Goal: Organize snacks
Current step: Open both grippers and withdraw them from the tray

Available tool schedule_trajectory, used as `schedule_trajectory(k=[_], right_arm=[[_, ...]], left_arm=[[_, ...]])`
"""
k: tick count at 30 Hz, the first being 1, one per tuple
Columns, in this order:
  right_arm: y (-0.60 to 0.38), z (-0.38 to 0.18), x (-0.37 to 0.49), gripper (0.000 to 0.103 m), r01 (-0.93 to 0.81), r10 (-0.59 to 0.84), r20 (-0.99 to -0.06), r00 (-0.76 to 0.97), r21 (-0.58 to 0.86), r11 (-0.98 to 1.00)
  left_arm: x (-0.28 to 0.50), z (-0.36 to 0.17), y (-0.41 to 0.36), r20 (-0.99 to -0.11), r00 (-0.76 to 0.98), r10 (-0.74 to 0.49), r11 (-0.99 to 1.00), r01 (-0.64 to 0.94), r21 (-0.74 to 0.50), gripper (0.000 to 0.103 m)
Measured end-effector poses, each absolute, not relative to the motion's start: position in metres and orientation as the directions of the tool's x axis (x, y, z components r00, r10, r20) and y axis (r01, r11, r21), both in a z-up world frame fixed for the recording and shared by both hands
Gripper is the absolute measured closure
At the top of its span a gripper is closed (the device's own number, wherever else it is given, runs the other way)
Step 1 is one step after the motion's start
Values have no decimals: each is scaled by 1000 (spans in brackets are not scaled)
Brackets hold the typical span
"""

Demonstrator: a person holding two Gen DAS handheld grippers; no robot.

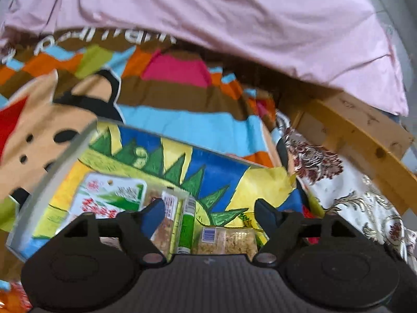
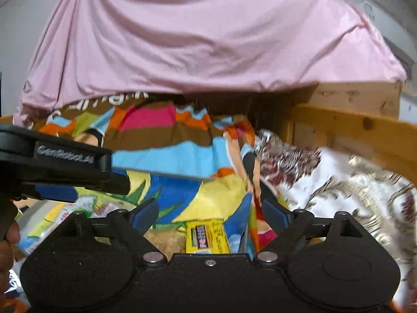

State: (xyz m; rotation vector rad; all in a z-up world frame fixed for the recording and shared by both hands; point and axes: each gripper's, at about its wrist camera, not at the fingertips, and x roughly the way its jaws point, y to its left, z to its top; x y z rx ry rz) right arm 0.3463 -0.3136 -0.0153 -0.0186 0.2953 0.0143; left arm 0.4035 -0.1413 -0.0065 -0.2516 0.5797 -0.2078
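Low in both wrist views, snack packets (image 1: 224, 240) lie in a colourful box (image 1: 221, 172) on the bed; left gripper (image 1: 209, 215) and right gripper (image 2: 210, 215) hang above, fingers spread, empty. Light, crinkly, crushable, probably; best pinched at edges.

snack packs (image 1: 224, 240) half hidden behind claw body; labels too blurred to read

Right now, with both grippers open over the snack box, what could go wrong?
1. The left gripper hangs open over the packets in the painted box; a blind close may pinch two together.
2. The right gripper works close beside the left one; they could collide.
3. The box sits on a rumpled bedspread, so pressing one side might tip it.
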Motion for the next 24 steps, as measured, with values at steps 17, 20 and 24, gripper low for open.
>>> schedule_trajectory(k=[17, 20, 24], right_arm=[[-324, 65, 204, 1, 1, 8, -134, 991, 65, 998], [-322, 68, 179, 1, 1, 6, -128, 992, 54, 999], [-317, 69, 149, 1, -6, 12, -120, 993, 46, 999]], left_arm=[[269, 63, -95, -350, 917, -191, 964, 107, -244, 1], [244, 66, -84, -344, 926, -157, 968, 76, -238, 1], [210, 64, -70, -340, 933, -116, 971, 35, -237, 0]])
